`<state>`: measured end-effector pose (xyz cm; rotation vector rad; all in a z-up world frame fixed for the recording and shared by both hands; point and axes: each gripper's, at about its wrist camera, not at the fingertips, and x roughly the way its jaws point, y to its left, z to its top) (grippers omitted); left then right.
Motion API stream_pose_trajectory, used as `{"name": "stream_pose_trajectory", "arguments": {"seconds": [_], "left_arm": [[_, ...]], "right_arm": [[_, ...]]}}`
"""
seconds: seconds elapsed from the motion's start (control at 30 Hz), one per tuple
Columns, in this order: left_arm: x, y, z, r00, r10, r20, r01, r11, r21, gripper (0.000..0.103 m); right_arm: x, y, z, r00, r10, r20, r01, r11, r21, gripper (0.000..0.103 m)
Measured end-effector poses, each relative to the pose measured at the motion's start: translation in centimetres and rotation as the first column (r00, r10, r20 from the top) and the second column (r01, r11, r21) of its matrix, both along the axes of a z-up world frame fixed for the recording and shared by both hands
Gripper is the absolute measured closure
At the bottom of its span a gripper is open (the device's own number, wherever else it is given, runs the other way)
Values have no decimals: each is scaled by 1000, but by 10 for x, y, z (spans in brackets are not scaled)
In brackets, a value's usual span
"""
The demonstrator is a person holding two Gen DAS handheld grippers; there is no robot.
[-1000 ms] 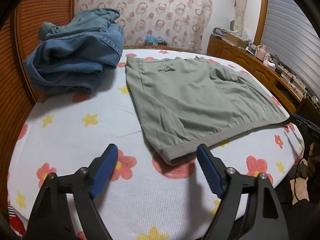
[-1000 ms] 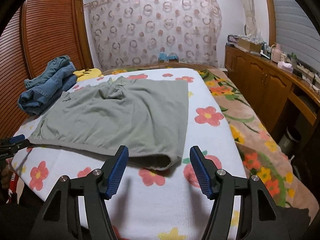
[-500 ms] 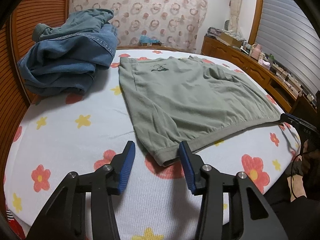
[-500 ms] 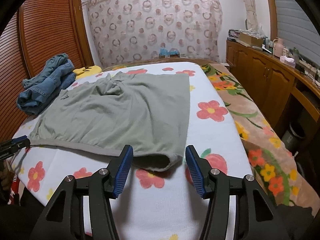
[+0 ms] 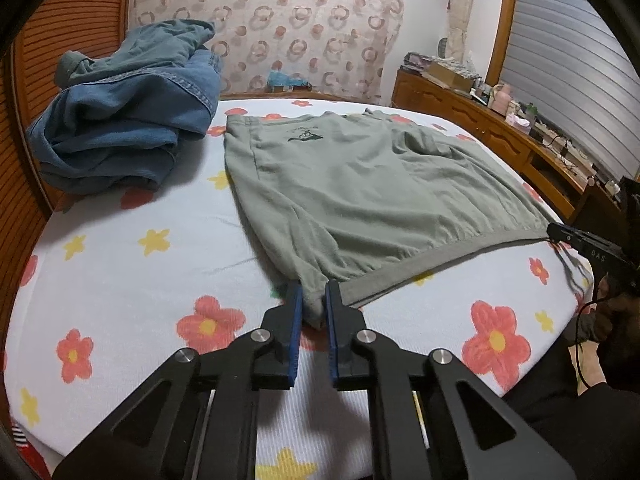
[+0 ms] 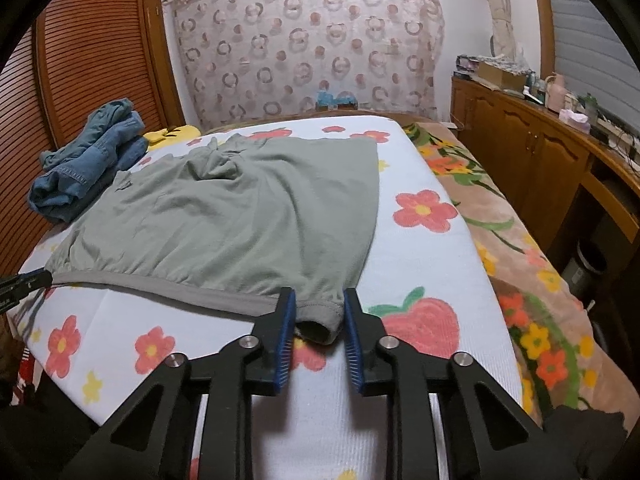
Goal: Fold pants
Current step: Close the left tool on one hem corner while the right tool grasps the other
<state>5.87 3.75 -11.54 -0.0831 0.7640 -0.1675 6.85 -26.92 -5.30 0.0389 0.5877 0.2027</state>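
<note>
A: As your left camera sees it, where are the pants?

B: The green pants (image 5: pixel 360 196) lie flat on the flowered bed (image 5: pixel 132 276), waistband nearest you, legs running away toward the curtain (image 5: pixel 280 20). Your left gripper (image 5: pixel 311 300) is closing, pads pinching the near-left waistband corner. A jeans pile (image 5: pixel 124 116) sits far left, apart from them.

A: And the right camera?

B: Your right gripper (image 6: pixel 319 307) is closing on the other waistband corner, cloth between its pads. Bare sheet lies right of the pants up to the brown blanket (image 6: pixel 532 264).

pants (image 5: pixel 360 196) spread on bed (image 5: pixel 132 280), jeans pile (image 5: pixel 128 108) left (behind), cabinets (image 6: pixel 532 160) right
</note>
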Motion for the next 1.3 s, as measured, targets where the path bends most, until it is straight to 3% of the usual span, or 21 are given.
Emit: {"name": "stream_pose_trajectory", "arguments": {"seconds": [0.23, 0.63, 1.03, 1.23, 1.3], "left_arm": [[-6, 2, 8, 1000, 3, 13, -2, 1000, -23, 94], [-28, 3, 33, 999, -20, 47, 22, 999, -41, 95], [-23, 7, 28, 1000, -18, 6, 18, 1000, -21, 95], [-22, 12, 26, 1000, 13, 10, -13, 1000, 0, 87], [-18, 16, 26, 1000, 26, 11, -26, 1000, 9, 76]], "right_arm": [[-1, -6, 6, 1000, 24, 9, -25, 999, 28, 93], [-30, -12, 18, 997, 63, 41, -64, 997, 45, 96], [-31, -9, 22, 995, 87, 53, -90, 994, 65, 96], [-21, 0, 25, 991, 118, 71, -122, 991, 58, 96], [-18, 5, 25, 988, 132, 74, -137, 989, 54, 96]]}}
